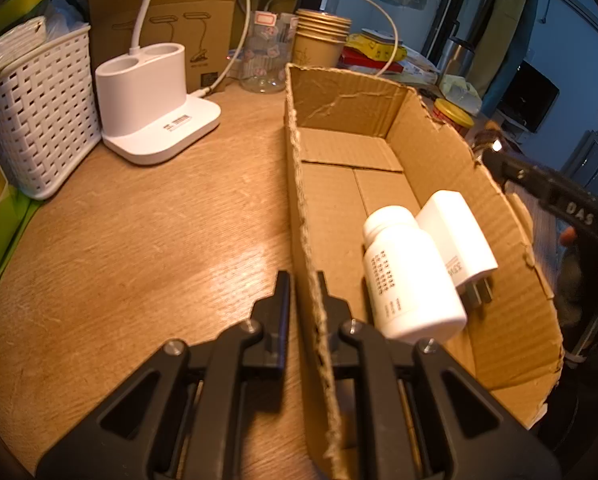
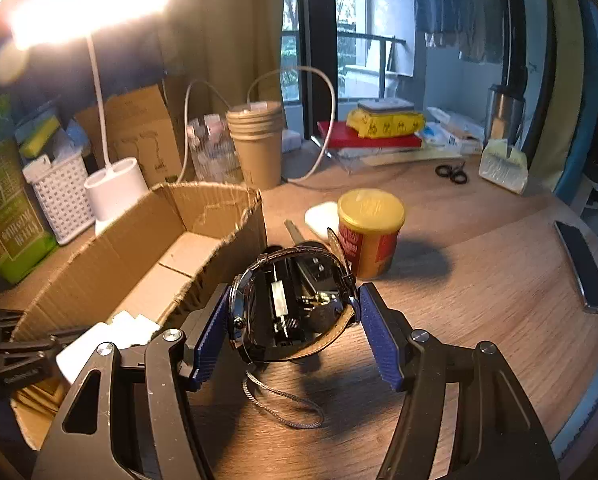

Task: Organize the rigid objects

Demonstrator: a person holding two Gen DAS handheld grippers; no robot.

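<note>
On the wooden desk (image 2: pixel 479 280), left fingers (image 1: pixel 303 292) pinch box wall (image 1: pixel 311 280); right fingers (image 2: pixel 363 312) clasp watch (image 2: pixel 295 308).

Cardboard box (image 1: pixel 451 152) is open-topped, its far half bare; yellow-lidded can (image 2: pixel 369 232) stands just beside its wall.

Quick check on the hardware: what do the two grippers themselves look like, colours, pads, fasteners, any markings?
Both are black plastic linkage frames with triangular cut-outs and silver pivot bolts. The left gripper has plain black fingers. The right gripper carries ribbed blue pads. No cables or sleeves show; its side bears pale lettering, too blurred to read.
</note>
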